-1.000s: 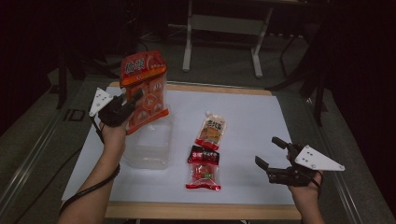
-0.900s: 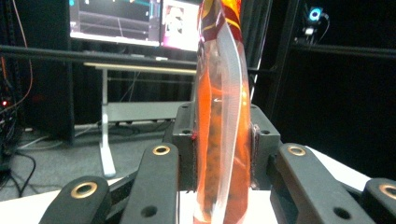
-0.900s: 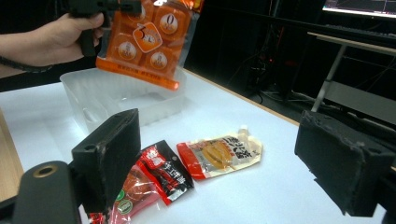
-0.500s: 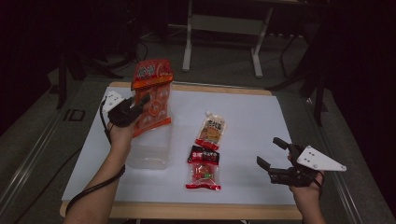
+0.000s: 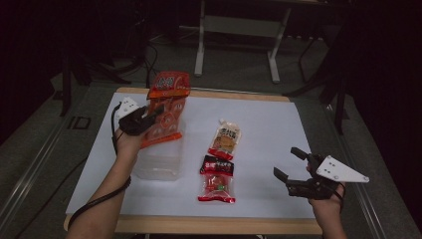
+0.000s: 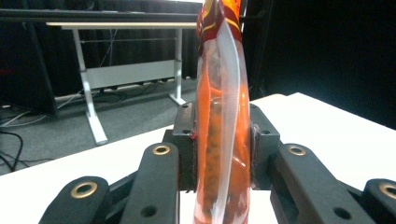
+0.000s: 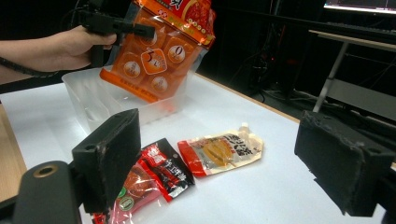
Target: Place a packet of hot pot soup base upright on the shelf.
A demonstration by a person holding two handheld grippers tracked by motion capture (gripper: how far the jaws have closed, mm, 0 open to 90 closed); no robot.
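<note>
Orange snack bag pinched flat-on at mid-height in left claw, hanging over clear tub just below; probably light, floppy, slick film, best gripped mid-body; right claw gaping, idle, well apart.

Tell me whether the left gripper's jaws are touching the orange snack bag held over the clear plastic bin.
Touching. The left gripper view shows the left gripper with both jaws pressed against the sides of the orange snack bag.
</note>
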